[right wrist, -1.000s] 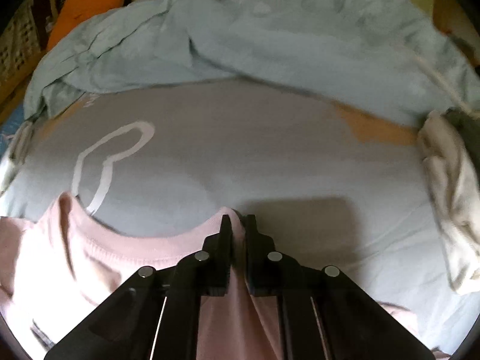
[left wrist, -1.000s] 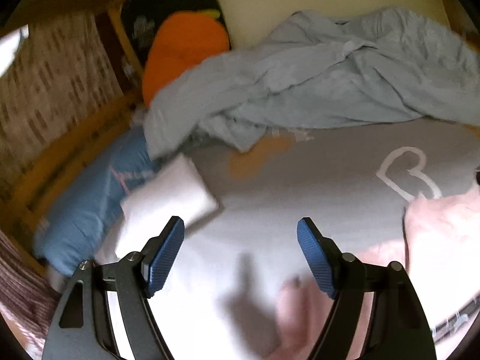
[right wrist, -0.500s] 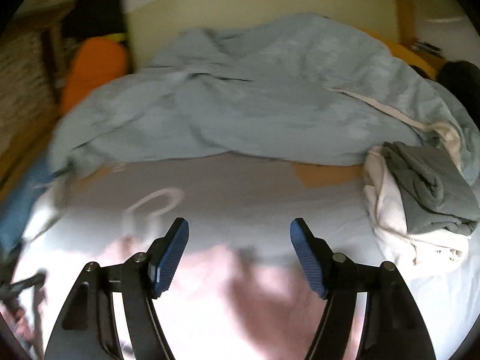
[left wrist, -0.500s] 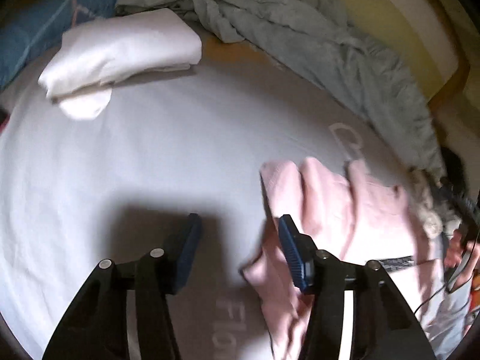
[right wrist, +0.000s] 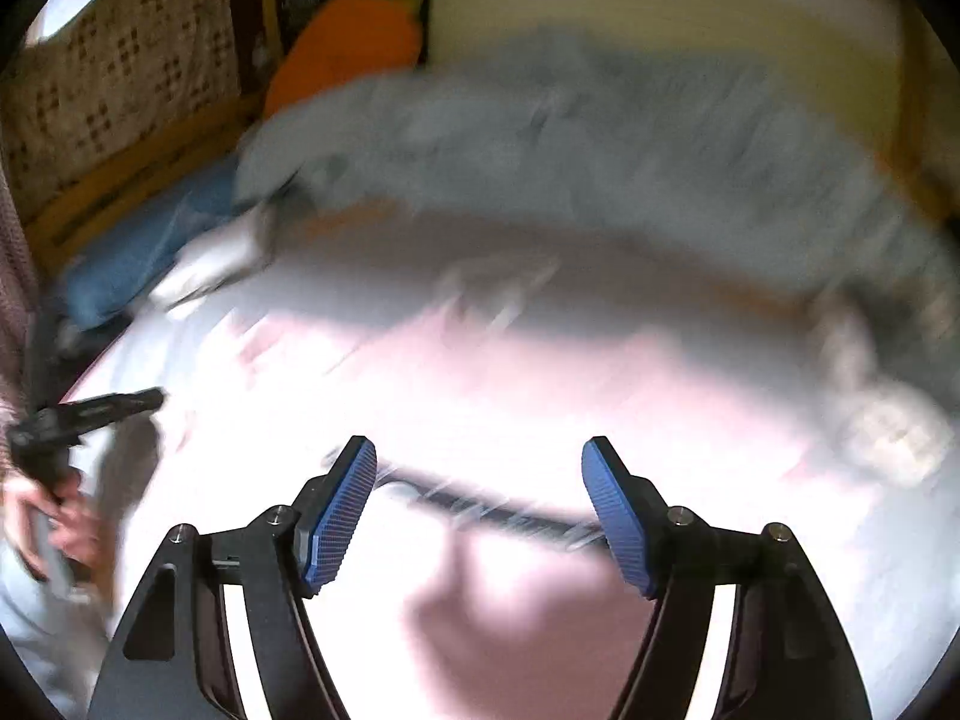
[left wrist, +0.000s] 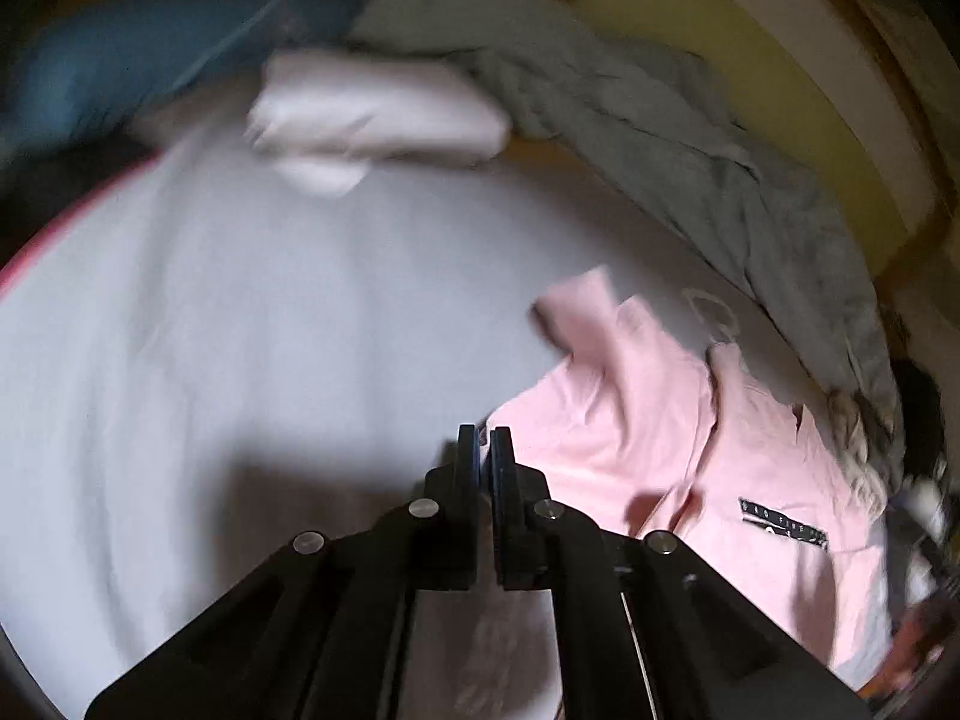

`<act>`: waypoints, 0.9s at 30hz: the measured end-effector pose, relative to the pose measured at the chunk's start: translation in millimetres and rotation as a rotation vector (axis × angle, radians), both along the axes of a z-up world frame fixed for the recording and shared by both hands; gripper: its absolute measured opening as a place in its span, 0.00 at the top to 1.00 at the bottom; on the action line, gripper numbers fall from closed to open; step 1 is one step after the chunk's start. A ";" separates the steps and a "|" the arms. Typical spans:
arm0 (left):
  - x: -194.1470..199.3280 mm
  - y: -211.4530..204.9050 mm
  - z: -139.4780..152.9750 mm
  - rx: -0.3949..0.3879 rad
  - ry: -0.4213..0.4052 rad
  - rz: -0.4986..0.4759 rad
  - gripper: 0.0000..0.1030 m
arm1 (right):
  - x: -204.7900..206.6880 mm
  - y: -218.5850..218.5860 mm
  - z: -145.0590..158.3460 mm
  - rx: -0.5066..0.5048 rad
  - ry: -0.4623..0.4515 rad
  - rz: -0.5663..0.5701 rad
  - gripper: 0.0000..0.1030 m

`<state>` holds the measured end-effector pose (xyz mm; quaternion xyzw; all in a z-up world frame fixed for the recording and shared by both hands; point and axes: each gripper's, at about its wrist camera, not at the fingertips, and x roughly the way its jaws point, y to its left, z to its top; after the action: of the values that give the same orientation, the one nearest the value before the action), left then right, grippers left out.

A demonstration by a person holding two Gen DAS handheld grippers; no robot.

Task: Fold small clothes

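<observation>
Pink shirt [left wrist: 654, 432], rumpled, black chest label

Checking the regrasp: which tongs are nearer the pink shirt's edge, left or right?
Left. The left tongs are shut at the pink shirt's near edge; whether they pinch it is unclear. The right tongs hang open above its middle.

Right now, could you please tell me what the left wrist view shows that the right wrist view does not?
Only the left wrist view shows the pink shirt's black label sharply and the shut left hand-held gripper from behind. Only the right wrist view shows the open right hand-held gripper, the patterned basket and the hand gripping the left tool. Both show the pink shirt, the folded white garment, the grey-blue duvet and the pale sheet.
</observation>
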<state>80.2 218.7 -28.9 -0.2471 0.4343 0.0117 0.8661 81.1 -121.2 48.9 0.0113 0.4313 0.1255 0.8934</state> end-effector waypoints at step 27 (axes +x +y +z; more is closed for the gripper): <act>97.8 2.2 -20.6 -0.212 0.011 0.008 0.84 | -20.6 15.0 -94.6 0.025 -0.051 -0.087 0.27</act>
<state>177.9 220.8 -49.5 -0.3392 0.4367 -0.0296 0.8327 60.5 -106.2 -45.7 0.0381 0.4059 0.0923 0.9084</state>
